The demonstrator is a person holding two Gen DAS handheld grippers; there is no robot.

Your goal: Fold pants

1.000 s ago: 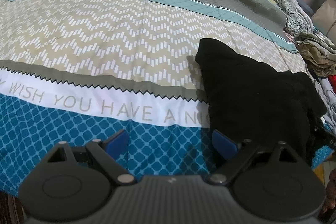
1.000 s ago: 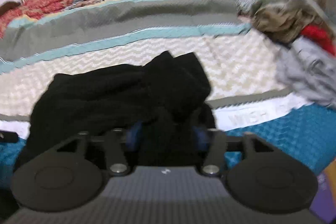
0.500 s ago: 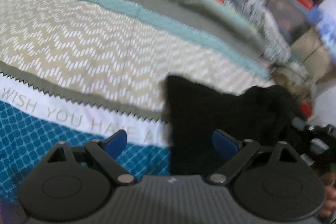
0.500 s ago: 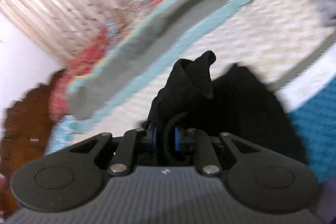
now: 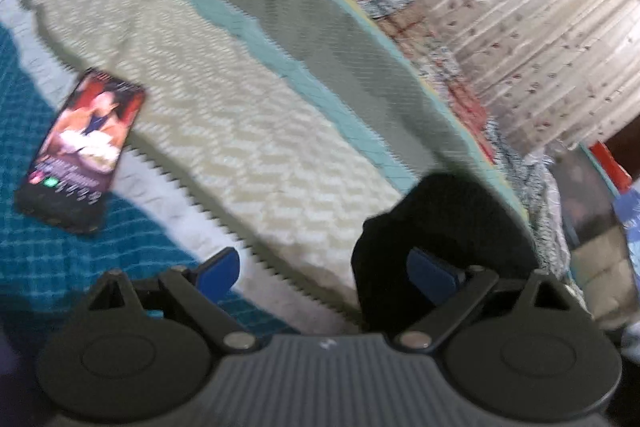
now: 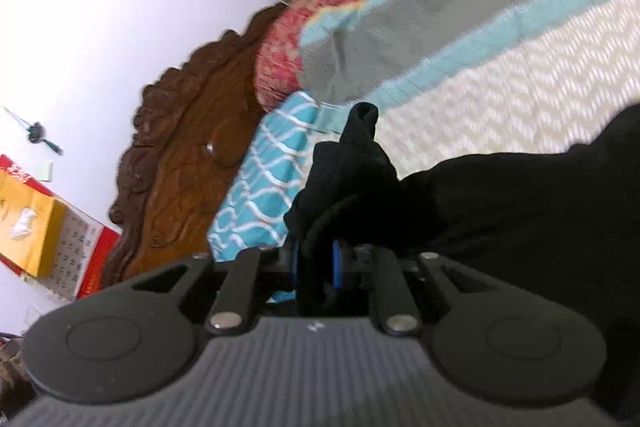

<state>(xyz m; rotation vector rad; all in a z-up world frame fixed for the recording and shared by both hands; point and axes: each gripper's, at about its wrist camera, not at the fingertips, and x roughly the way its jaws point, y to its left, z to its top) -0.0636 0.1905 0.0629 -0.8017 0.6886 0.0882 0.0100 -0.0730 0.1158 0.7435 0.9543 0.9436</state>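
Pants [image 6: 500, 211] are bunched black on the bedspread [image 5: 248, 131], one edge pinched tight in the right gripper [image 6: 316, 265], probably to spread them out. Left gripper [image 5: 324, 269] gapes wide with nothing in it, beside the cloth. Farther off lies a phone [image 5: 84, 151].

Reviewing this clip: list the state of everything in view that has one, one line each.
Right tongs: shut on black pants.
Black pants: bunched, one end pinched and lifted.
Left tongs: open, empty; pants edge beside the right finger.
Phone: flat on bedspread, screen lit.
Bedspread: spread flat.
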